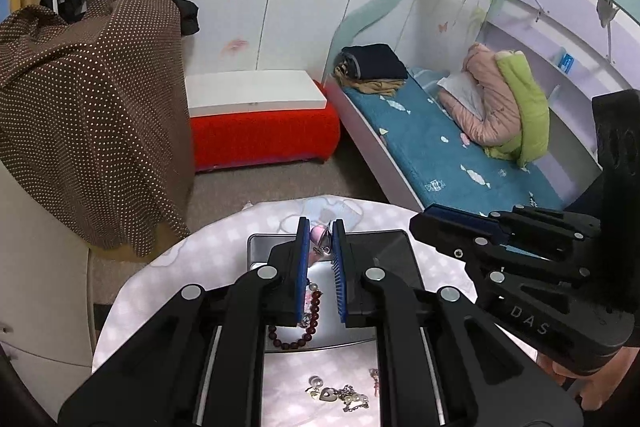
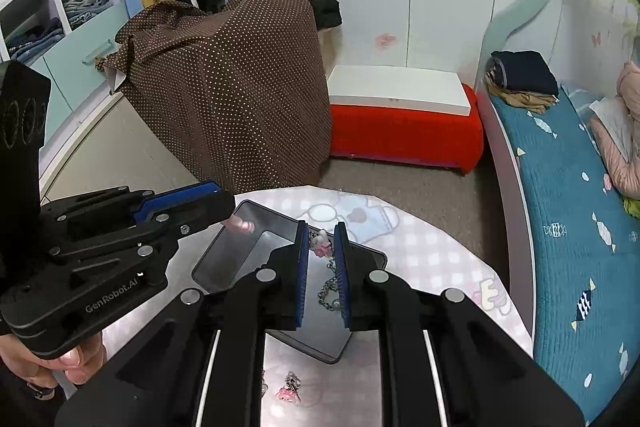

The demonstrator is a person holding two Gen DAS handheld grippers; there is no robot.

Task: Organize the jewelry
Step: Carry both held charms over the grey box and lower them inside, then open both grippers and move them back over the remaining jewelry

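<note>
Nearest you, on the near side of the dark, glossy rectangular metal tray (image 1: 384, 247), loose silver pieces with a heart charm (image 1: 336, 395) lie on the round desk under its pink-and-white checked cloth (image 1: 208, 247). A small pink charm (image 2: 288, 393) lies there too.

Inside the tray's near half rests a dark red bead bracelet (image 1: 304, 327), looped, its long axis running away from you.

Over the tray's far end, your left tongs (image 1: 320, 227) stand narrow and appear to pinch a small pink bead with a silvery pendant (image 1: 320, 239). Your right tongs (image 2: 322, 227), also narrow, appear to pinch a pink cat charm on a silver chain (image 2: 322, 245) above the tray's far right corner. The chain hangs from the tips back toward you.

Both pieces sit over bare tray floor, so I judge a release needs only a short drop. The left hand is nearer the bracelet, so keep its piece toward the far end, clear of the beads.

Beyond the tray's far edge stands a red ottoman with a white top (image 1: 256, 119).
</note>
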